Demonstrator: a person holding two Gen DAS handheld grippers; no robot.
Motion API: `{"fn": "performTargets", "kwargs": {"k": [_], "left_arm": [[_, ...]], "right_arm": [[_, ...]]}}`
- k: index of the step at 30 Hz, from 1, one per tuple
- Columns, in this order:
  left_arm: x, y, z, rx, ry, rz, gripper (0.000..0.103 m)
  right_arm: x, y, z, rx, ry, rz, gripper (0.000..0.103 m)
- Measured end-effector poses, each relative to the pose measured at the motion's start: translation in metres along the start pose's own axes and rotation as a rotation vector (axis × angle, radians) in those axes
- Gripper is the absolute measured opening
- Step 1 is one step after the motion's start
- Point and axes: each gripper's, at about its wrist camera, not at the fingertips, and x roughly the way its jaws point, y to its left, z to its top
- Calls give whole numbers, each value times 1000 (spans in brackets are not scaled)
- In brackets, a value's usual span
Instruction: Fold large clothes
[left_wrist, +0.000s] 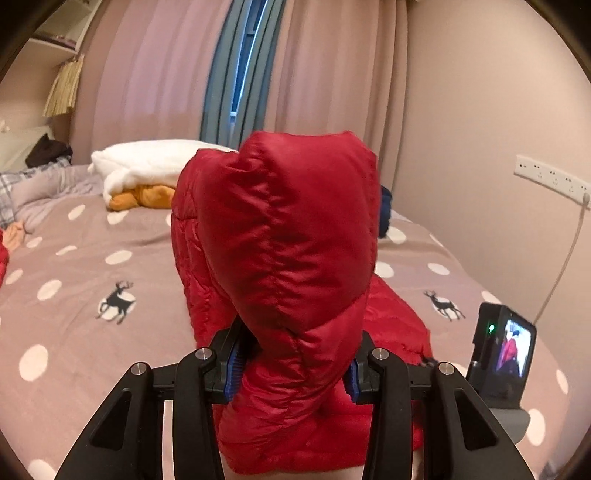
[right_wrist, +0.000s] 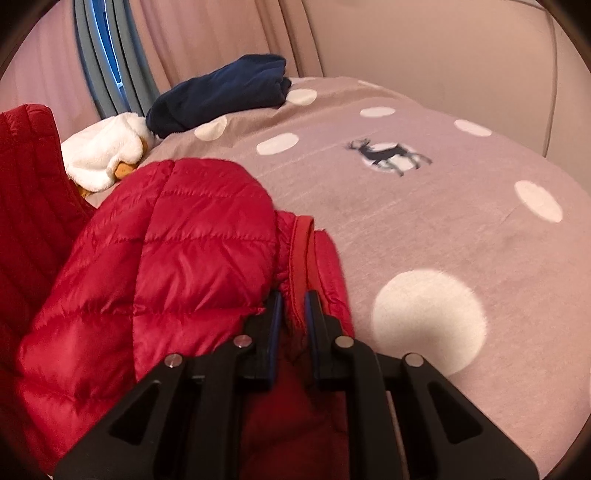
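A red quilted puffer jacket is held up over the bed. My left gripper is shut on a thick bunch of it, and the padded part rises like a hood in front of the lens. In the right wrist view the same jacket lies bunched at the left. My right gripper is shut on its red edge trim, close to the bedspread. A lifted part of the jacket hangs at the far left.
The bed has a mauve cover with white dots and deer prints. A white fleece over something orange lies near the curtains, and a folded navy garment beside it. A small screen device stands at the right, near a wall socket strip.
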Motion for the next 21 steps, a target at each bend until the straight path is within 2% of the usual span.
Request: {"fn": "performTargets", "kwargs": {"k": [2, 3, 7, 10, 13, 15, 17, 21], "left_arm": [[-1, -9, -2, 22, 2, -1, 42], [-1, -15, -4, 34, 3, -1, 42], [6, -32, -11, 64, 31, -16, 42], [26, -39, -11, 25, 100, -46, 42], [46, -61, -10, 97, 136, -6, 42], [65, -73, -13, 118, 197, 5, 42], [86, -78, -17, 85, 285, -5, 42], [109, -88, -23, 100, 365, -17, 42]], "right_arm": [[-9, -6, 7, -16, -23, -35, 15], [-13, -9, 10, -15, -35, -51, 20], [-29, -31, 26, 22, -79, -75, 21], [-35, -45, 29, 28, -69, -103, 21], [-45, -58, 21, 39, -89, -132, 21], [-51, -66, 15, 47, -89, -140, 21], [-58, -72, 11, 56, -91, -149, 21], [-76, -93, 1, 87, -111, -182, 21]]}}
